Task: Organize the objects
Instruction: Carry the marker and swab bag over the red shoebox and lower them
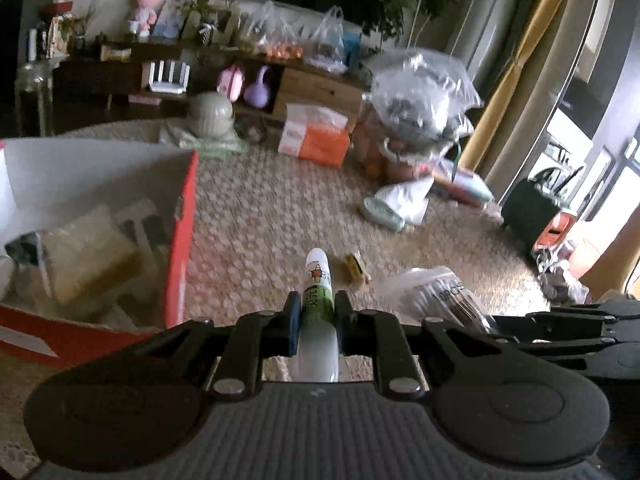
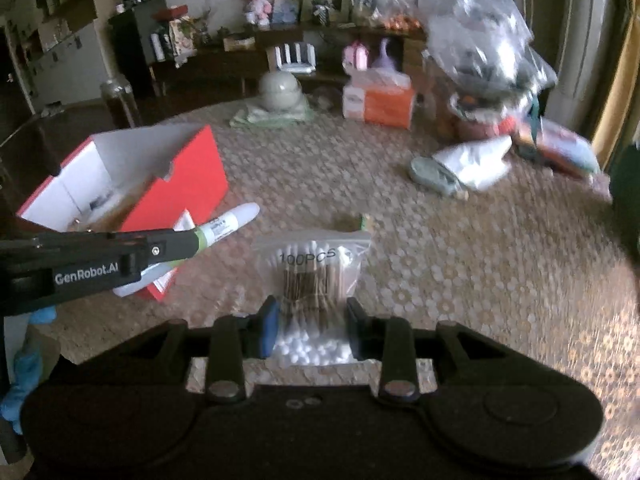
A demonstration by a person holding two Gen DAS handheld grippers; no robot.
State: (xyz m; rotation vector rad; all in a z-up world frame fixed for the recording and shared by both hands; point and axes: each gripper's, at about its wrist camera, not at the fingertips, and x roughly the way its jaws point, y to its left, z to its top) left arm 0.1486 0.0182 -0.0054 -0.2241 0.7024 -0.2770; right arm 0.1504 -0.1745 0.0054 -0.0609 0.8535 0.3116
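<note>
The open red cardboard box (image 1: 182, 240) sits left of the left gripper (image 1: 316, 320), whose fingers clamp a white-and-green tube (image 1: 316, 308). The right gripper (image 2: 312, 326) fingers clamp a clear cotton-swab bag (image 2: 312, 276) above the table (image 2: 480, 260).

My gripper's frame hides the tube's (image 1: 316, 312) rear end, and the box (image 1: 182, 240) runs off the left edge. The far bags (image 2: 480, 40) are blurred, and I can't make out the small packet (image 1: 355, 267) on the rug.
</note>
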